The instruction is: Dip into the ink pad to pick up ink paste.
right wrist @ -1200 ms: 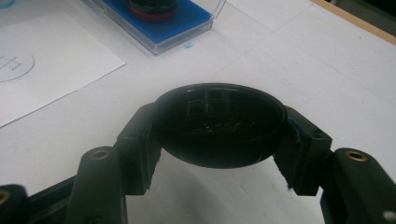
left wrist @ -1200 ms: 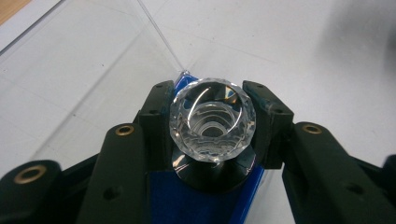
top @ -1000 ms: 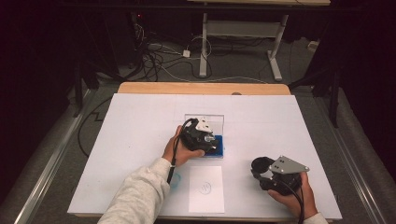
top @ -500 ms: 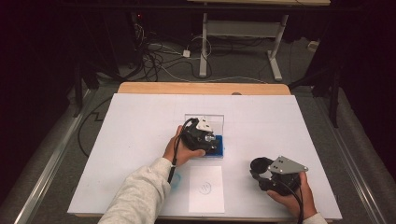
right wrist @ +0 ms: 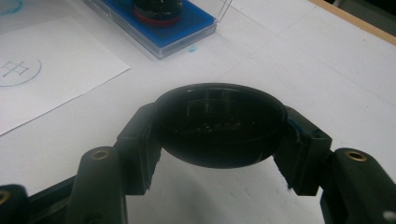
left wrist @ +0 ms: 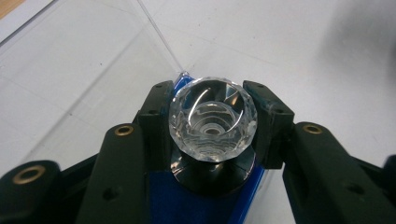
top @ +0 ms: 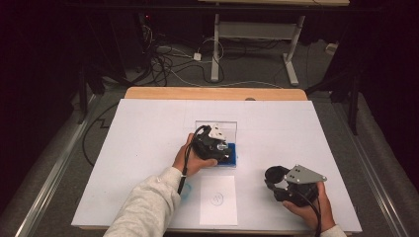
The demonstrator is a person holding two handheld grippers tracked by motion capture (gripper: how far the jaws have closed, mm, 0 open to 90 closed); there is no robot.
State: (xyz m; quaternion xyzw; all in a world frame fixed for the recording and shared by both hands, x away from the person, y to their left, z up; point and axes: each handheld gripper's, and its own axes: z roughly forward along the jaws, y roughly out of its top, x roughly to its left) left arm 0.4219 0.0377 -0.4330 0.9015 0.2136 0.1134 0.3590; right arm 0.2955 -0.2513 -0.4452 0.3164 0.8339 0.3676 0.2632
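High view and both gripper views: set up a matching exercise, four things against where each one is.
Things:
1. faceted clear knob
2. black round lid
3. white sheet with a circle mark
4. blue tray

Places:
a. between the right gripper's jaws
b. under the clear cover, mid-table
c. flat at the table's near edge
d. between the left gripper's jaws

Pairs: 1-d, 2-a, 3-c, 4-b

One marking was legible: a hand-drawn circle enclosing the character "中" (right wrist: pixel 17 69), on the white rectangular paper sheet (right wrist: pixel 56 70) lying on the table beyond and left of the right gripper (right wrist: pixel 219 135). No other text, brand, number or label could be read.
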